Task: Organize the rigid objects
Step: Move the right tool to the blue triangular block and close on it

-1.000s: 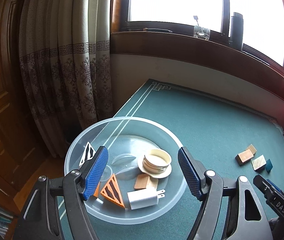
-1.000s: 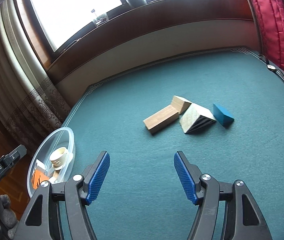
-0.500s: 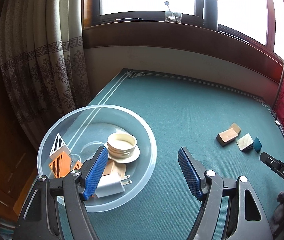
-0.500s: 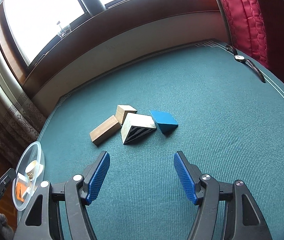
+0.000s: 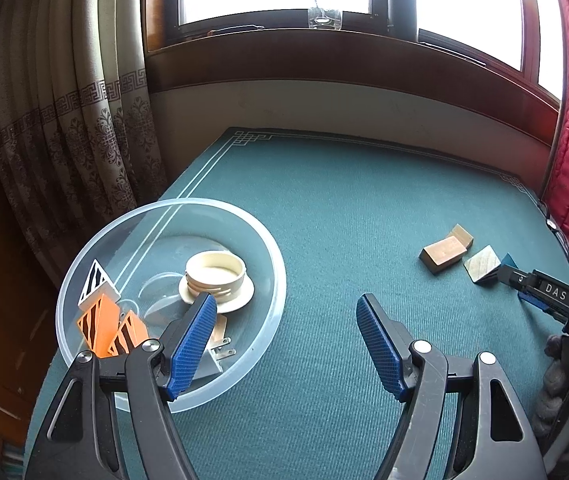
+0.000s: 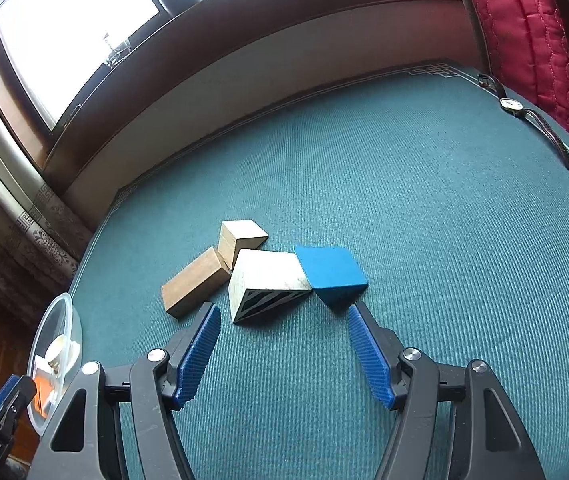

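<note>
While you hold both tools over the green table (image 6: pixel 444 200), your right gripper (image 6: pixel 280 354) has its blue fingers (image 6: pixel 198 354) spread wide w/ nothing between them. It hangs just in front of the block group: the white wedge w/ black stripes (image 6: pixel 264 284) is closest, about centred between the two fingertips but a bit beyond them. The blue wedge (image 6: pixel 330 272) touches the white one on its right side and sits just beyond your right-side fingertip. On the left lies the long wooden block (image 6: pixel 194 282), and behind it the small pale cube (image 6: pixel 240 236); these two look to touch at a corner. A wristwatch (image 6: pixel 524 114) lies far right, near the red curtain (image 6: pixel 520 28).

Your left gripper (image 5: pixel 286 342) is also wide open and empty. Its left finger (image 5: pixel 190 350) is above the near rim of the clear bowl (image 5: pixel 272 264), its right finger is above bare cloth. Inside the bowl you have a cream round lid-like piece (image 5: pixel 216 276), orange striped pieces (image 5: pixel 104 326), a white striped triangle (image 5: pixel 96 284) leaning on the wall, and a white plug adapter (image 5: pixel 214 354) partly hidden behind the finger. The bowl is at the table's left edge, well apart from the blocks (image 5: pixel 444 252). In the left view your right gripper's tip (image 5: pixel 524 284) is just beside the blue wedge; if it touches, I cannot tell
</note>
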Action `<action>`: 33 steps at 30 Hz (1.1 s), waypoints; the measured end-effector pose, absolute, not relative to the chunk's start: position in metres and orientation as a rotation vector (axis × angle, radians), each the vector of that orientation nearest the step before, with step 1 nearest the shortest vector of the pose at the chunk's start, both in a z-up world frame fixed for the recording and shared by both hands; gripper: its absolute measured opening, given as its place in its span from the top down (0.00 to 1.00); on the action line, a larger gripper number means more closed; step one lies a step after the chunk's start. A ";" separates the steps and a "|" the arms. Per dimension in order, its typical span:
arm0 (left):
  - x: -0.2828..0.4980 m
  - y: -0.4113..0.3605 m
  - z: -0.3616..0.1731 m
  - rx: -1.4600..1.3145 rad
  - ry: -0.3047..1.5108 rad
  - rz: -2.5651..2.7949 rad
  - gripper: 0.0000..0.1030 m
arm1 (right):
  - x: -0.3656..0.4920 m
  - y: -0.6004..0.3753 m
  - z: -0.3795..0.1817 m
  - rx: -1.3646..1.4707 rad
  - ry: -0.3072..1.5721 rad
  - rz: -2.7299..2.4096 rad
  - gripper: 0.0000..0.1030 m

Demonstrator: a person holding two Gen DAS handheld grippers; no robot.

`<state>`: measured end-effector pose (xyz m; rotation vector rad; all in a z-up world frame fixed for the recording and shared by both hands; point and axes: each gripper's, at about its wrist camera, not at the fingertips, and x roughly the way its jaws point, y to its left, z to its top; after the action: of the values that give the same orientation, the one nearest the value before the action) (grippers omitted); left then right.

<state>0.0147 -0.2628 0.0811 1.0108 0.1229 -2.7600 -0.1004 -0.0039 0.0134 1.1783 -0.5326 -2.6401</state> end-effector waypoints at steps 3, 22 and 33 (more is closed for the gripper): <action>0.014 -0.260 0.080 1.018 0.117 -2.760 0.29 | -0.110 -0.005 0.013 1.179 -0.510 -2.649 0.33; 0.002 -0.240 0.068 1.079 0.048 -2.761 0.29 | -0.141 -0.006 0.017 1.204 -0.452 -2.736 0.36; -0.004 -0.237 0.061 1.107 0.036 -2.760 0.29 | -0.140 0.003 0.020 1.205 -0.538 -2.700 0.37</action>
<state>-0.0042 -0.2374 0.0611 1.1073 0.0361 -2.7595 -0.1404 0.0030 0.0202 1.2047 -0.5376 -2.6999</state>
